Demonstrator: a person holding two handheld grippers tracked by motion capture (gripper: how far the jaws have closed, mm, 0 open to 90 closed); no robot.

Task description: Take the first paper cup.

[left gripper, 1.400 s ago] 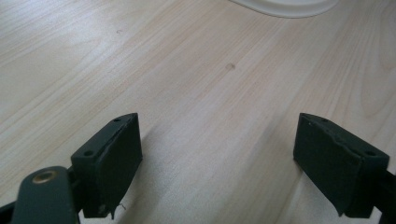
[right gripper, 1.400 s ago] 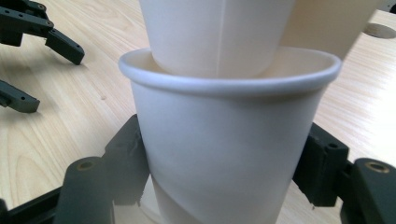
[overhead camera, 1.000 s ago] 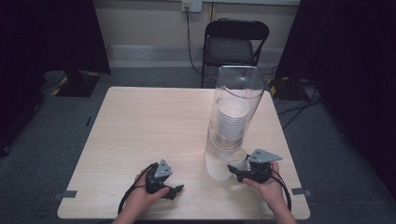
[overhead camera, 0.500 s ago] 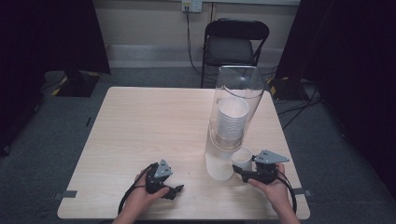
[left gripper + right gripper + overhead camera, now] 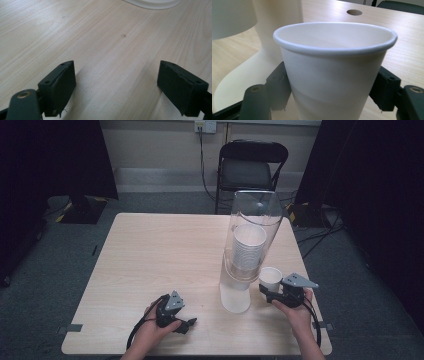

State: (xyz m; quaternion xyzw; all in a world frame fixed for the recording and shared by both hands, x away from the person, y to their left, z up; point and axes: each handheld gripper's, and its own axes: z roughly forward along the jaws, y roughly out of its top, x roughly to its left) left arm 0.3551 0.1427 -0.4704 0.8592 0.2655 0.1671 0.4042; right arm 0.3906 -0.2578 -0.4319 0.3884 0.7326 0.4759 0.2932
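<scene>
1. The right gripper (image 5: 267, 292) holds a single white paper cup (image 5: 270, 279) upright just beside the foot of the clear cup dispenser (image 5: 248, 245), at the near right of the table (image 5: 165, 255). In the right gripper view the cup (image 5: 334, 72) sits between the two black jaws, which press on its lower wall from either side; the grip looks firm but not crushing.
2. A stack of cups (image 5: 247, 249) stands inside the dispenser's clear tube, above its white base (image 5: 235, 297).
3. The left gripper (image 5: 186, 324) rests low over the table's near edge, well apart from the dispenser. In the left gripper view its jaws stand wide apart with bare wood between them; it holds nothing.
4. Judged from this, the step in hand is carrying one cup clear of the dispenser, and the cup is already free of the stack.
5. The next move probably calls for taking the cup to open table, keeping it upright, setting its bottom flat, and only then easing the jaws apart so the light cup does not tip or cling to a jaw.
</scene>
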